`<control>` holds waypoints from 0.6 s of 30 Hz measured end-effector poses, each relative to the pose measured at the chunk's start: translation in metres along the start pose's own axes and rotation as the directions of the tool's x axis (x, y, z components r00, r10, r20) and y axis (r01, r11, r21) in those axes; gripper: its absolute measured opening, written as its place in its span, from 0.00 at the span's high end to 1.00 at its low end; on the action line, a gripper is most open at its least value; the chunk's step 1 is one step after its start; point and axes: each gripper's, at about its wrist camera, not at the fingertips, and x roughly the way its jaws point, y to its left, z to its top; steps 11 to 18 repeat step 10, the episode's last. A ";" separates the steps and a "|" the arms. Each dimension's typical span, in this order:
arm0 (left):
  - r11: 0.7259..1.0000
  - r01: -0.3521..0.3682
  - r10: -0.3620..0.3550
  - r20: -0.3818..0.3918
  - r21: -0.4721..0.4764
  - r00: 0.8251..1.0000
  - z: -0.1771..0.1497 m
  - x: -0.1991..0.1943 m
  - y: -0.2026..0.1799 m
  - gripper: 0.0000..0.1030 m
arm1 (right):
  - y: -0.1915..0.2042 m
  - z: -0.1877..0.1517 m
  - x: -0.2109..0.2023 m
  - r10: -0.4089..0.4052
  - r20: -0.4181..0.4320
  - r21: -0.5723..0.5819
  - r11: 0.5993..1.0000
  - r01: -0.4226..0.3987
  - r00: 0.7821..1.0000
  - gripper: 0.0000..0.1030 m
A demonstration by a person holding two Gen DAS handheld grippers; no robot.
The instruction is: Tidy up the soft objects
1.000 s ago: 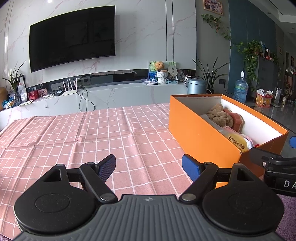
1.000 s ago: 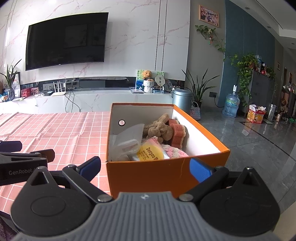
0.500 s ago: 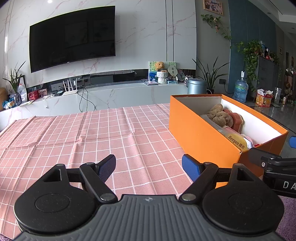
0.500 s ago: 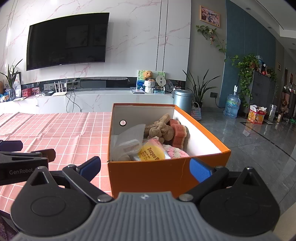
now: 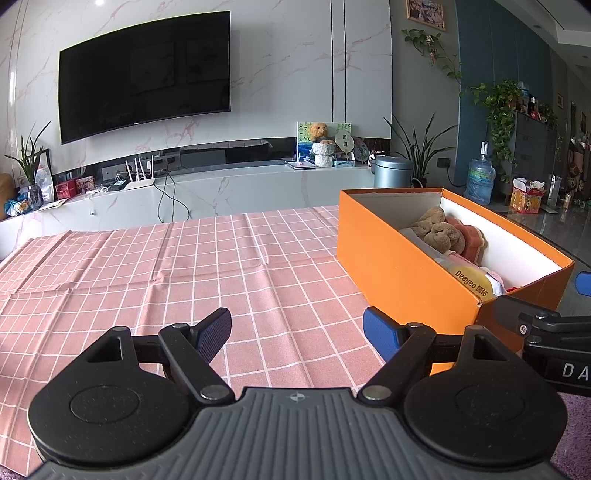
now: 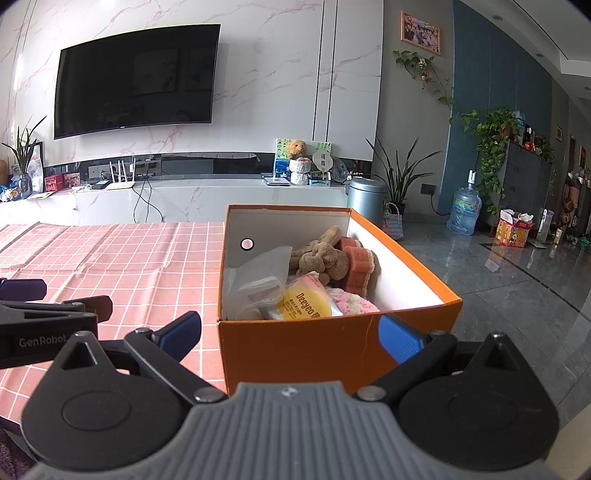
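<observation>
Soft items (brown plush [image 6: 323, 254], pink sponge [image 6: 356, 271], fluffy pink cloth [image 6: 352, 304]) sit inside the orange box [image 6: 332, 350] on the checked tablecloth [image 5: 184, 266]. Left gripper [image 5: 297, 328] and right gripper [image 6: 290, 332] both spread wide, empty. Looks finished or between picks; next needs a target chosen.

A home living room: a large television [image 5: 146, 75] hangs on a marble wall above a low cabinet [image 5: 221, 188], with potted plants [image 6: 400, 181], a framed picture [image 6: 421, 33], and what looks like a water jug [image 6: 463, 210] on glossy floor tiles [image 6: 517, 280].
</observation>
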 end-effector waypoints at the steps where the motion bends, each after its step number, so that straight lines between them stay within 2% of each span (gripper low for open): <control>1: 1.000 0.002 -0.002 0.000 -0.001 1.000 0.000 0.000 0.000 0.08 | 0.000 0.000 0.000 0.001 0.001 -0.002 1.000 -0.001 1.000 0.03; 18: 1.000 0.002 -0.002 0.004 0.001 1.000 -0.001 -0.002 0.000 0.08 | 0.000 0.001 -0.001 0.003 -0.001 -0.002 1.000 -0.003 1.000 0.03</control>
